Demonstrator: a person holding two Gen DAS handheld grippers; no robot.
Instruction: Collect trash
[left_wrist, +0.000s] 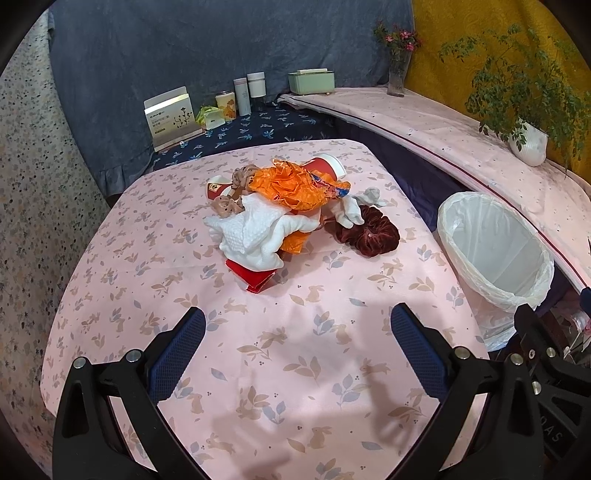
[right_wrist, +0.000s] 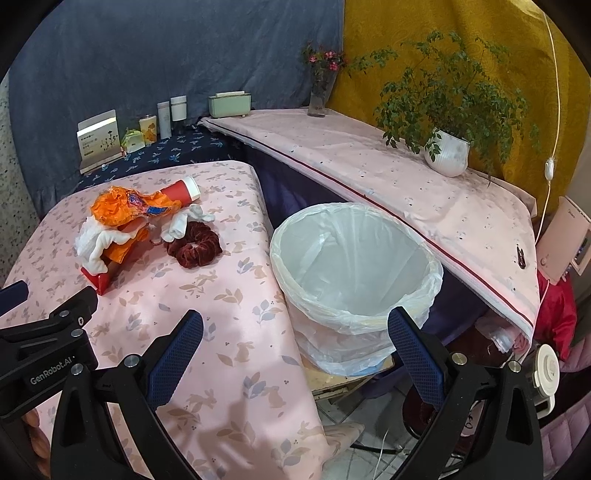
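Trash pile (left_wrist: 280, 206) sits mid-table, toward the far edge of the pink rabbit-print tablecloth (left_wrist: 295, 332). An orange wrapper (left_wrist: 291, 184) and white cloth (left_wrist: 255, 232) bury most of a red paper cup (right_wrist: 181, 192); its white rim points at the far right corner. A maroon scrunchie (right_wrist: 194, 243) lies nearest the bin-side edge. Lined trash bin (right_wrist: 354, 266) stands just off that edge, base hidden. Left gripper (left_wrist: 297, 350) and right gripper (right_wrist: 295, 350) both gape wide, holding nothing.

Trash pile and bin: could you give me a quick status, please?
Left gripper open, empty, short of the trash pile. Right gripper open, empty, near the bin. Bin lined, nothing in it. Path unobstructed.
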